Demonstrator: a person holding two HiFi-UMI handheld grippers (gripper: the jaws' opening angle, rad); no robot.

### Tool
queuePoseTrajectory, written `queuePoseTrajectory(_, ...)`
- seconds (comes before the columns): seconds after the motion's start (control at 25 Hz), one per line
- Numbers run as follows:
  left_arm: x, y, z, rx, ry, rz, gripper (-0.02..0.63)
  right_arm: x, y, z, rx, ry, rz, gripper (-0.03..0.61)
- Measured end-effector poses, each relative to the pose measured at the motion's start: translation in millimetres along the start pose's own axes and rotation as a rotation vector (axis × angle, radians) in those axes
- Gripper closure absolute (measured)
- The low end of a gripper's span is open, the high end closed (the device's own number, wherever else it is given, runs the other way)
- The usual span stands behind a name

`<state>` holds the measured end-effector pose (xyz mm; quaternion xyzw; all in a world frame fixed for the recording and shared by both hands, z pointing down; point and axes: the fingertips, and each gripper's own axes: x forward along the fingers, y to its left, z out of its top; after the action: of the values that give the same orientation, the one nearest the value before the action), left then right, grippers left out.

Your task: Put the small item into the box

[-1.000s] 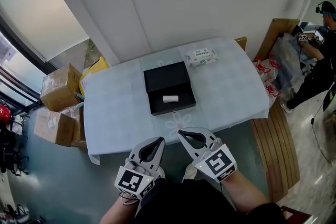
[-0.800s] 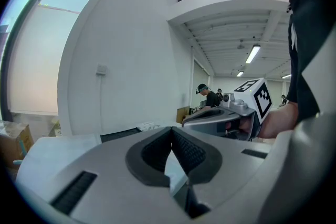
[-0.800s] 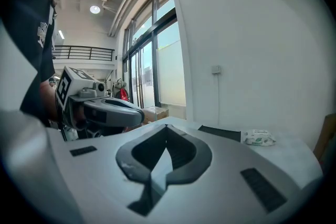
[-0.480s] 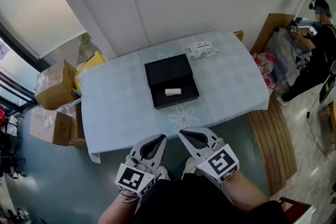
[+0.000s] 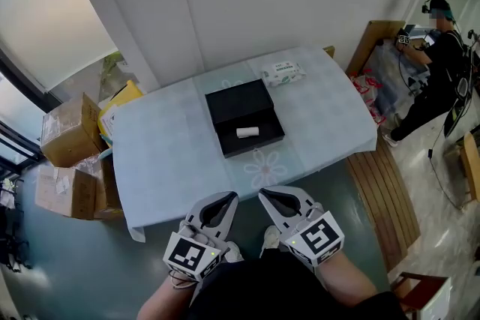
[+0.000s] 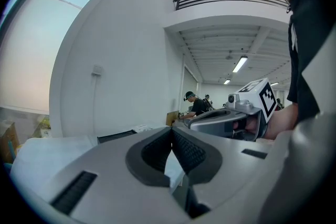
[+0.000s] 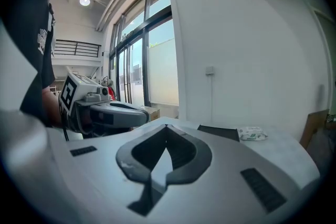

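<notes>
Left tongs (image 5: 223, 198) and right tongs (image 5: 265, 195) clenched, empty, side by side short of tabletop (image 5: 165, 161). Small white cylinder-like item (image 5: 247, 133) lying sideways inside open black box (image 5: 234, 103).

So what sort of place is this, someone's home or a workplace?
Likely a workplace or lab hall, not a home: cardboard boxes piled on the floor, one cloth-covered table, and another person in a headset working nearby.

our view has swung a little to the right: the cardboard boxes (image 5: 67, 130) now sit nearer the left edge, and the person (image 5: 435, 71) by the wall shows more fully. the surface (image 5: 165, 154) looks slightly turned, with the black box (image 5: 232, 103) a touch higher.
</notes>
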<state>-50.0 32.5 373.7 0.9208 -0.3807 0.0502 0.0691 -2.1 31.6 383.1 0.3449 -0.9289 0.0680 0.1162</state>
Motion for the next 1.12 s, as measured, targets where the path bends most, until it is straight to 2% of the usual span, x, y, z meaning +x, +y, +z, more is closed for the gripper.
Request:
queuePoseTrajectory(0.48, -18, 7, -8, -0.019, 0.002, -0.039, 0.606, 6, 20, -1, 0.011, 0.016, -0.042, 0.569)
queuePoseTrajectory(1.12, -13, 3, -3, -0.005, 0.018, -0.016, 0.606, 2, 13, 1, 0.017, 0.002, -0.025, 0.569)
